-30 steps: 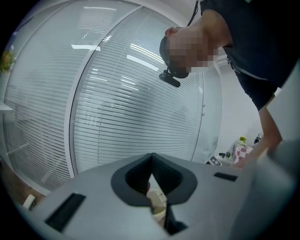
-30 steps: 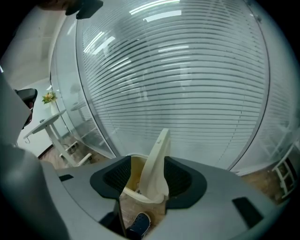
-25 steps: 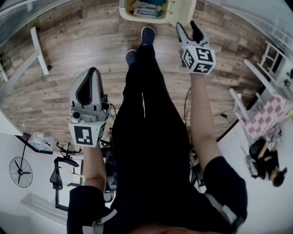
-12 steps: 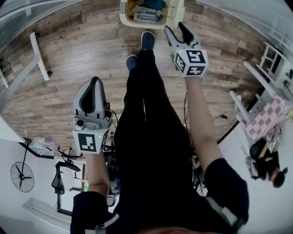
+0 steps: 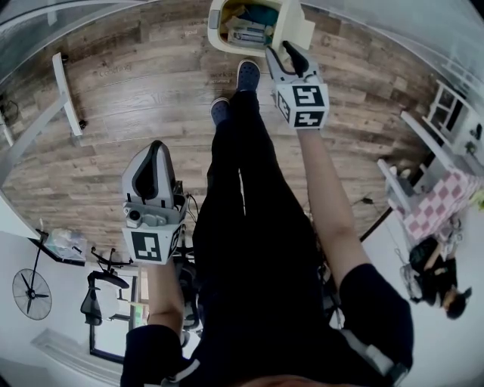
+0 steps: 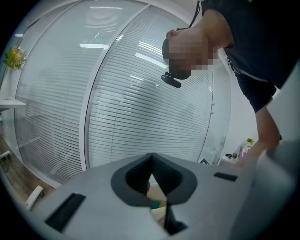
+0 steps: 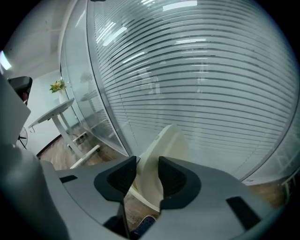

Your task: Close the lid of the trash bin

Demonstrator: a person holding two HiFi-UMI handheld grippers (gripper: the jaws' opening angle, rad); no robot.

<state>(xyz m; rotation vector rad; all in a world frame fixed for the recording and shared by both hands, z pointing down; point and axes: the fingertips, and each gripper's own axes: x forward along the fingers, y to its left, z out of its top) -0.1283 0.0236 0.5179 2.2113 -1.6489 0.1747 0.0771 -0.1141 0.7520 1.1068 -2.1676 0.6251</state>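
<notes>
A cream trash bin (image 5: 217, 30) stands on the wood floor at the top of the head view, with rubbish showing inside. Its lid (image 5: 293, 21) stands raised at the bin's right side. My right gripper (image 5: 286, 54) reaches its lower edge. In the right gripper view the lid (image 7: 164, 140) rises between and beyond the jaws of the right gripper (image 7: 147, 171), which have just been closing; I see no firm pinch on it. My left gripper (image 5: 153, 151) hangs back at the left, well short of the bin, fingers together and empty. The left gripper (image 6: 151, 161) looks shut.
The person's dark trousers and blue shoes (image 5: 247, 74) fill the middle, toes near the bin. A curved glass wall with blinds (image 7: 197, 84) stands behind the bin. A white table foot (image 5: 66, 94) lies at the left; a checkered cloth (image 5: 439, 196) is at the right.
My right gripper has moved left and forward onto the lid's edge, and its jaws have narrowed. The bin has come further into the head view. The left gripper shifted slightly forward.
</notes>
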